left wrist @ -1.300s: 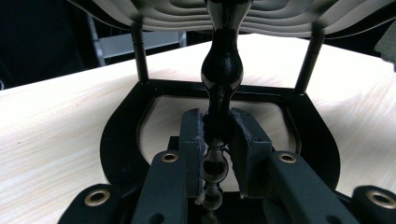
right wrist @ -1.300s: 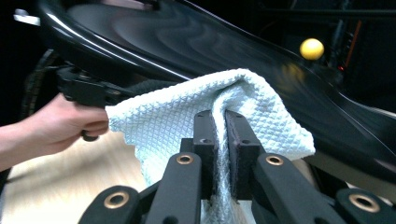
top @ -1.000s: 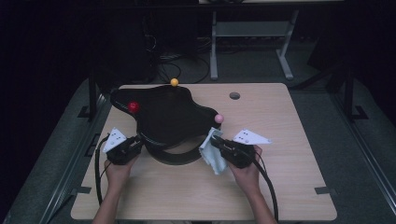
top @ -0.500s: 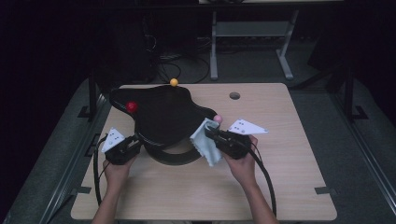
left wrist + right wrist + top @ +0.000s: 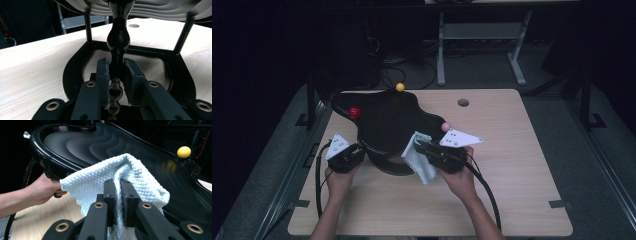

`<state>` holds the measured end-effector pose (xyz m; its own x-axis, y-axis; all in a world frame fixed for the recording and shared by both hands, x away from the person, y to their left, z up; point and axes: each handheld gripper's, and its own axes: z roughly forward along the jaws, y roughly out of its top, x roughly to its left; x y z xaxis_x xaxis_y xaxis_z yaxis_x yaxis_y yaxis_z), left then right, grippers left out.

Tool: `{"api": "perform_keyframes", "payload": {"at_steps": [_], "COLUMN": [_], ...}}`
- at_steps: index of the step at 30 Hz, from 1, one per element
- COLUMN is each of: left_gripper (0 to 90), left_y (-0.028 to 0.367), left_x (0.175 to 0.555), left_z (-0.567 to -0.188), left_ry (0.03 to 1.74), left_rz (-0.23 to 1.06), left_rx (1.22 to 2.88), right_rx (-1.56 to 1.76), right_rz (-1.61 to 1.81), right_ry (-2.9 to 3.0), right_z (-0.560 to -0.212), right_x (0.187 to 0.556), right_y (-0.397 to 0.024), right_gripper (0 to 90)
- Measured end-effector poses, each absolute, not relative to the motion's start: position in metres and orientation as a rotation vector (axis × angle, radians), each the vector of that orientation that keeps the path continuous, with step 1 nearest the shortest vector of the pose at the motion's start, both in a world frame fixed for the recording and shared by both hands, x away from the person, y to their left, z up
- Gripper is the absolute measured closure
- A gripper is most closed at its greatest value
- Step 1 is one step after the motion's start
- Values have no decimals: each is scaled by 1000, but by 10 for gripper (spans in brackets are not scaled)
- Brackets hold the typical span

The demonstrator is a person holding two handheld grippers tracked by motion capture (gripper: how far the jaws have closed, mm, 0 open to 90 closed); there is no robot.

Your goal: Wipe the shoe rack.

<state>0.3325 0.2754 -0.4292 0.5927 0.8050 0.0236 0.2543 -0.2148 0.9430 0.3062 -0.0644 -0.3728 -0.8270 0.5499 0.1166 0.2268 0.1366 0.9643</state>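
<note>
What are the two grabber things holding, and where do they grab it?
The left gripper clamps the glossy black tray stand's turned centre post low down. The right gripper pinches the pale blue waffle-weave cloth at a bunched fold.

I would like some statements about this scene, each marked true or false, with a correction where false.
1. The right gripper is shut on a pale blue cloth. True.
2. The left gripper is open and holds nothing. False: its jaws are closed on a curved black post of the stand.
3. The black tray has a wavy, rippled surface. True.
4. The yellow ball sits at the edge of the tray nearest the person. False: it is at the far edge.
5. The cloth lies flat on the wooden table, away from the tray. False: it is held up against the tray's near rim.
</note>
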Motion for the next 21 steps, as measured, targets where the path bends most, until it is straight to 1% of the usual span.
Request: {"api": "perform_keyframes", "payload": {"at_steps": [12,16,21], "left_gripper": [756,755,756], "left_y": [243,240,244], "left_x": [343,344,344], "left_z": [-427,-427,-427], "left_ry": [823,817,811], "left_rz": [624,621,622], "left_rx": [1806,1803,1808], "right_rx": [768,750,696], "right_rz": [1751,1761,1777], "right_ry": [2142,2144,2157], "right_z": [-369,-369,-370], "right_x": [298,290,281], "right_y": [-89,-90,-82], "right_gripper": [841,841,840]}}
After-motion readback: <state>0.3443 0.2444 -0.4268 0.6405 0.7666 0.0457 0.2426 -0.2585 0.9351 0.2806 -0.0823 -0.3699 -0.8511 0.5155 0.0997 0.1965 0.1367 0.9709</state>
